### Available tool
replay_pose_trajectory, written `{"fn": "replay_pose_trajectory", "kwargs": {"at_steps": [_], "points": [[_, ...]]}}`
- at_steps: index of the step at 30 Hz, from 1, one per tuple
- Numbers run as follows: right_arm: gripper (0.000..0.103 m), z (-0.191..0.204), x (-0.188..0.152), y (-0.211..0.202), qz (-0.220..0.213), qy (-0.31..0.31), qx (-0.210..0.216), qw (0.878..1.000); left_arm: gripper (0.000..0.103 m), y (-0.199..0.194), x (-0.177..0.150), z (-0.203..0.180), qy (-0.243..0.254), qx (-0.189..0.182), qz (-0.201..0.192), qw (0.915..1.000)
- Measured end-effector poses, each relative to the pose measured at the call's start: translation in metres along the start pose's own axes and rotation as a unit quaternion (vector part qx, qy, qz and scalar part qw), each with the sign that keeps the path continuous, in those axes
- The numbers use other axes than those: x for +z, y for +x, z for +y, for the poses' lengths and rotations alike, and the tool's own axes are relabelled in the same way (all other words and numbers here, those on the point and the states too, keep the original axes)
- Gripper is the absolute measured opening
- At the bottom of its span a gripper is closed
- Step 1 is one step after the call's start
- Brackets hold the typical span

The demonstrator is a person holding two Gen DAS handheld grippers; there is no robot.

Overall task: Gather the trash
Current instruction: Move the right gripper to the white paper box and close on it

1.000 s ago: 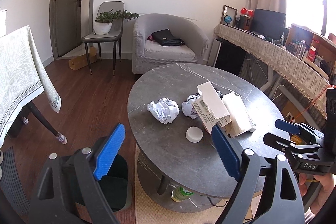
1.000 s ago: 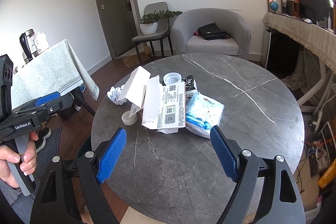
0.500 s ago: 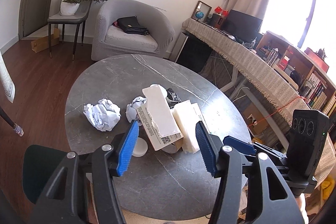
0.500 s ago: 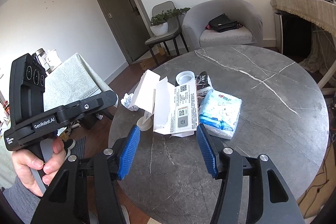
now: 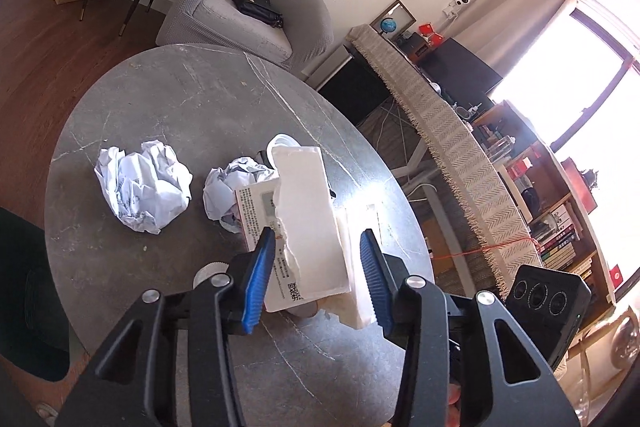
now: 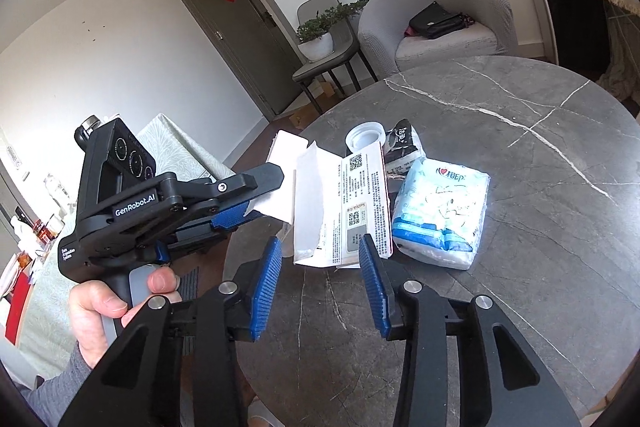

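Closing around the torn white carton (image 5: pixel 308 227) near the table (image 5: pixel 168 99) edge, both grippers' jaws stood apart, gripping nothing; light, crushable card, best pinched by its flap.

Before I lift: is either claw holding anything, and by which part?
Nothing gripped yet: the left claw, jaws just closing, straddles the torn box's white flap without pinching it; right claw, also closing, is empty.
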State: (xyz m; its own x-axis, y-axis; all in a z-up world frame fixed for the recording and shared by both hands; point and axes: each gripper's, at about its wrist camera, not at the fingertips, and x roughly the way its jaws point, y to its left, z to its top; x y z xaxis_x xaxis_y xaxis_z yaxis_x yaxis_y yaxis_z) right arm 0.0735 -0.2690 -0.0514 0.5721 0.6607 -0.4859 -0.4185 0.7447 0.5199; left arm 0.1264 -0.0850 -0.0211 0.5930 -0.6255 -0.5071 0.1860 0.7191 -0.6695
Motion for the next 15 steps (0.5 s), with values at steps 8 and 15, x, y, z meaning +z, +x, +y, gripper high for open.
{"fn": "replay_pose_trajectory", "kwargs": {"at_steps": [8, 15], "points": [[0.035, -0.001, 0.002, 0.013, 0.004, 0.026, 0.021, 0.999, 0.025, 0.004, -0.001, 0.003, -0.015, -0.018, 0.003, 0.9997], [0.023, -0.001, 0.005, 0.022, 0.000, 0.030, 0.023, 0.999, 0.012, 0.001, 0.001, -0.005, -0.001, -0.026, 0.001, 0.9996]]}}
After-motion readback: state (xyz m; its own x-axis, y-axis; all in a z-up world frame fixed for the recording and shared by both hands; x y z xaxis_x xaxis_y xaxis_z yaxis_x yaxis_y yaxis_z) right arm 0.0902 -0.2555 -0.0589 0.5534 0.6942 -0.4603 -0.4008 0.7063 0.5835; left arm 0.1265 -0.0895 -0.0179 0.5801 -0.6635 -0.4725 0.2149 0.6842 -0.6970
